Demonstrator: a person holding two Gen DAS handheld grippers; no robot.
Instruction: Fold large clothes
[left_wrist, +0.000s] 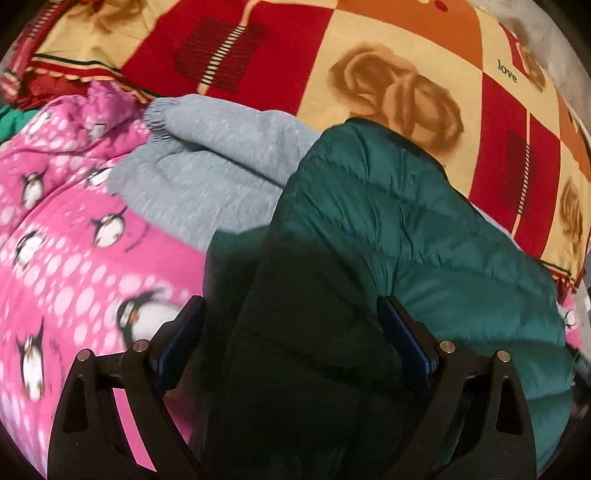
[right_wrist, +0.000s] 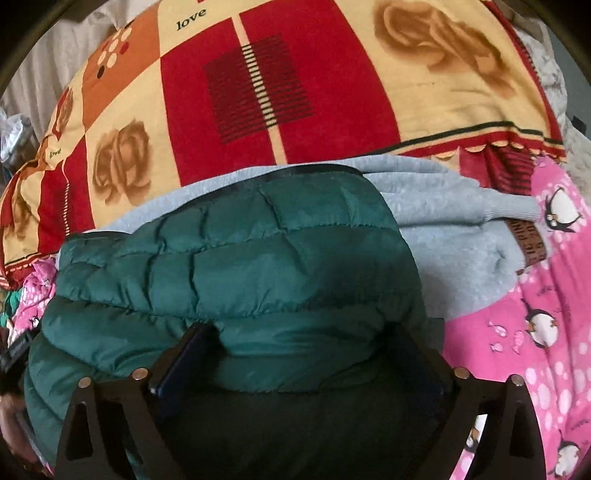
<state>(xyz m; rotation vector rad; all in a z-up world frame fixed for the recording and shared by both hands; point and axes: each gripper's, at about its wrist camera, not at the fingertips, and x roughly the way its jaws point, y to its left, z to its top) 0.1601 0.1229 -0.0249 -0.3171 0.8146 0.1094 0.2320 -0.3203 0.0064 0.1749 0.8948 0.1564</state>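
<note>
Both of your grippers, left gripper (left_wrist: 291, 332) and right gripper (right_wrist: 295, 354), stand spread with the green puffer jacket (left_wrist: 388, 229) bulging between the fingers, unpinched; it lies ahead on the grey sweatshirt (left_wrist: 207, 173).

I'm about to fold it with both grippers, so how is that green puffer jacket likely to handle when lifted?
The green puffer jacket is quilted and puffy, so probably light for its bulk and springy, apt to puff back open. Its shell looks smooth and slightly shiny, so it may slide off the grey sweatshirt beneath. It drapes in soft folds, so expect floppy ends.
</note>
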